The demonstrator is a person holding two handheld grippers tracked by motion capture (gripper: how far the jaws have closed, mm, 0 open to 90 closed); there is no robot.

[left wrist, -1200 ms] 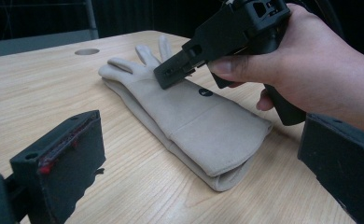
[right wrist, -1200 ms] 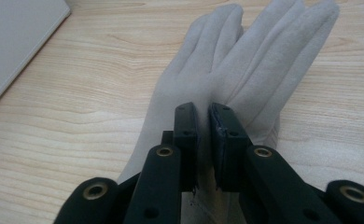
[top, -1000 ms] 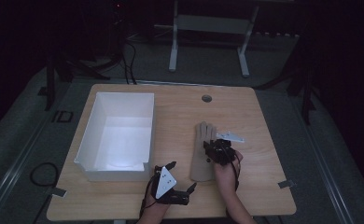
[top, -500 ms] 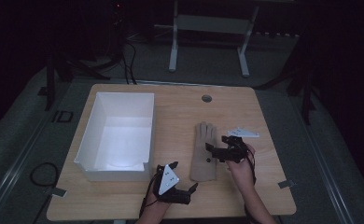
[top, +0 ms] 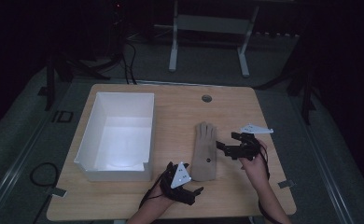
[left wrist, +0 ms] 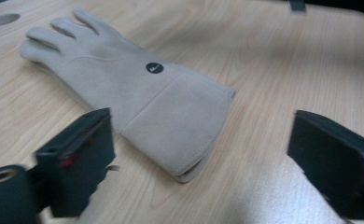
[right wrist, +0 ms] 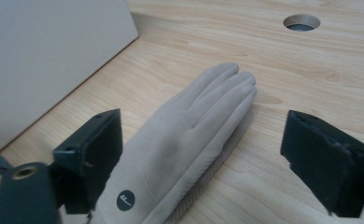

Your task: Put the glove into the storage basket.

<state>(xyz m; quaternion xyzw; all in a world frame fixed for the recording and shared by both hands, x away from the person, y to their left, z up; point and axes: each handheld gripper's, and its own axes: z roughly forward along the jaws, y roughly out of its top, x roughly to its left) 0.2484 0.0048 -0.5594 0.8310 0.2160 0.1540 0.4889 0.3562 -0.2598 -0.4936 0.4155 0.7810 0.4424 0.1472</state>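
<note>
A beige suede glove (top: 205,151) lies flat on the wooden table (top: 180,112), fingers pointing away from me. My left gripper (top: 192,192) hovers just short of the cuff (left wrist: 180,130). Its jaws stand wide and have just been closing a little, and the pads touch nothing. My right gripper (top: 223,148) is at the glove's right side and points at it. Its jaws have just been opening and now stand wide apart. The glove's fingers (right wrist: 222,93) lie ahead of them, below and untouched. A round dark logo (left wrist: 154,68) marks the back of the glove.
A white open box (top: 92,140) stands left of the glove; its wall (right wrist: 45,60) is near in the right gripper view. A cable hole (top: 206,98) sits at the table's far edge. Metal frame legs (top: 173,46) stand on the floor beyond the table.
My right gripper has drawn back to the right, off the glove's edge, and its jaws have opened. My left gripper has edged slightly right toward the cuff. The glove lies as before.
</note>
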